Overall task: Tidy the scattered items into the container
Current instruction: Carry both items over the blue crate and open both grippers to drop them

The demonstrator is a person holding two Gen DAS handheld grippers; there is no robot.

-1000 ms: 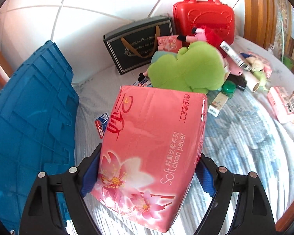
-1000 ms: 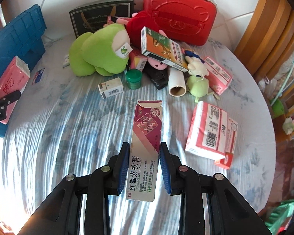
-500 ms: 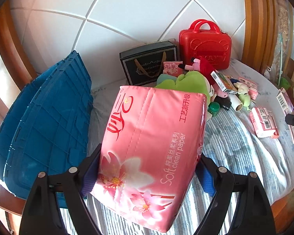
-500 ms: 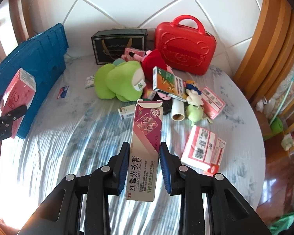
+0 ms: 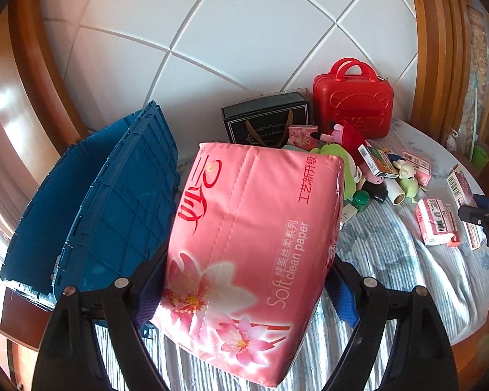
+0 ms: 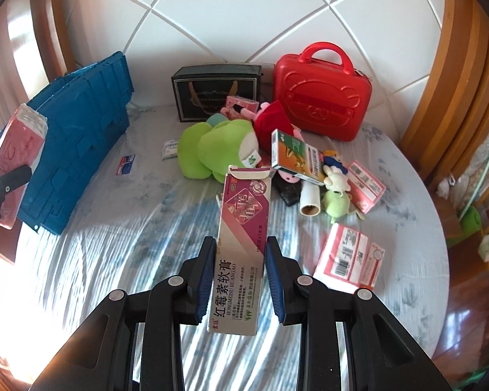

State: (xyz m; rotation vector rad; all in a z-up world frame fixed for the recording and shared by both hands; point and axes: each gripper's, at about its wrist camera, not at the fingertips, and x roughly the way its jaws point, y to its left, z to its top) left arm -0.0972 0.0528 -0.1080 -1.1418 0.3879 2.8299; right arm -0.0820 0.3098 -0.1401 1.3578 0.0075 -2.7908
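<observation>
My left gripper (image 5: 244, 290) is clamped across the wide pink tissue pack (image 5: 247, 257), blue pads pressed into both its sides, holding it raised just beside the blue crate (image 5: 114, 202) that stands at the left edge of the bed. My right gripper (image 6: 239, 280) is closed on the long ointment box (image 6: 241, 254), which sticks out forward and tilts a little, its torn top flap open, lifted above the bedsheet (image 6: 130, 244).

Between the crate and the clutter there is a broad bare stretch of sheet. The rest of the items crowd the far side: a green plush (image 6: 218, 150), a red toy suitcase (image 6: 322, 97) against the headboard, a black gift bag (image 6: 215, 97) beside it, a green-and-orange carton (image 6: 300, 156) leaning on the pile, a cardboard tube (image 6: 309, 200), and a pink barcoded packet (image 6: 350, 260) lying near the right edge.

The tissue pack fills most of my left view and hides the sheet beneath it. From both views I see only the crate's ribbed outer walls; its inside is out of sight
</observation>
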